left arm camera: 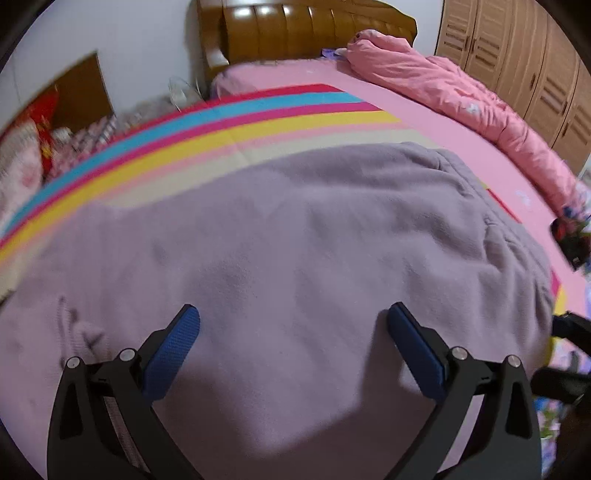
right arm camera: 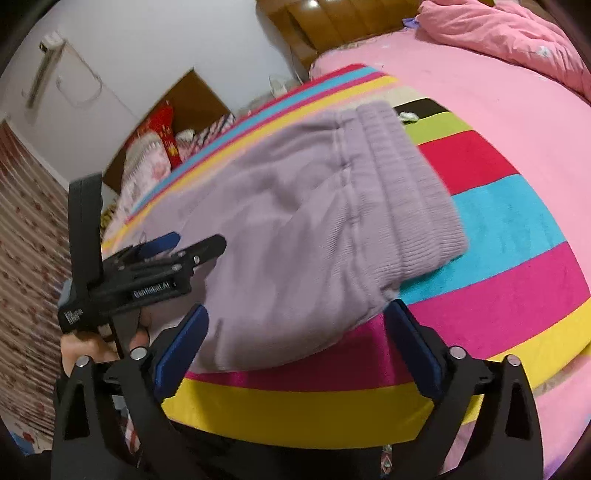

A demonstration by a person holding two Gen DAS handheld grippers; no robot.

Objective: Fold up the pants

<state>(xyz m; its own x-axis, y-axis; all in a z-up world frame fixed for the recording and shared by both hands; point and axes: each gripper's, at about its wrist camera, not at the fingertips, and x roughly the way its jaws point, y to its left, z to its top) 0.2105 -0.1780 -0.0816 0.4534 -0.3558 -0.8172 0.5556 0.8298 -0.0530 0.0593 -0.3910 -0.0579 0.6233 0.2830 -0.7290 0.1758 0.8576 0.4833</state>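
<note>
Pants: the lilac fleece pants point(right arm camera: 295, 221) lie flat on the striped blanket, filling the middle of the right wrist view and most of the left wrist view point(left arm camera: 277, 258); they appear already doubled, one leg over the other.
Waistband: the ribbed waistband point(right arm camera: 406, 184) sits at the right centre of the right wrist view, its elastic bunched into ridges.
Handling: soft, light and floppy by the look of it; the fleece should sag from any pinch and cling to the blanket rather than slide. Nothing fragile.
Where to hold: judged best at two corners of one end, either the thick waistband or the far cuffs, pinching all layers so the fold carries evenly; a grip mid-cloth would likely lift only the top layer.
Right claw: the right claw point(right arm camera: 295, 332) stands wide open at the bottom of its frame, the near edge of the pants between the blue pads but not pressed by them.
Left claw: the left claw point(left arm camera: 293, 332) is spread wide above the lilac cloth, holding nothing; it also shows at the left of the right wrist view point(right arm camera: 192, 240), with a hand point(right arm camera: 96, 347) on its handle.
Blanket: the striped blanket point(right arm camera: 498, 229) covers the bed point(left arm camera: 424, 107).
Surroundings: a pink quilt point(left arm camera: 461, 92) lies heaped at the upper right, against a wooden headboard point(left arm camera: 295, 29).
</note>
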